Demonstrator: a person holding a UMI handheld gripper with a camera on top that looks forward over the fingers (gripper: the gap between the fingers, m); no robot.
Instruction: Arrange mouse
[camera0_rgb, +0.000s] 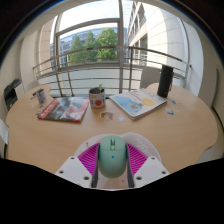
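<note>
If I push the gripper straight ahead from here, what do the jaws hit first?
The mouse already sits between the gripper jaws. Beyond it the table looks bare up to the mug, probably first, slightly left of the line; depth is unclear.

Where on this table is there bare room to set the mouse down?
Bare wood spans from the mouse in the jaws to the far row. Crowded there: magazine, mug, booklet, dark speaker.

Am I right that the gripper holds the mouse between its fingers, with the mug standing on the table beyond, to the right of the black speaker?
Not quite. The gripper view shows the mouse between the fingers of the gripper, and the mug on the table beyond, but the mug stands to the left of the black speaker, not the right.
</note>
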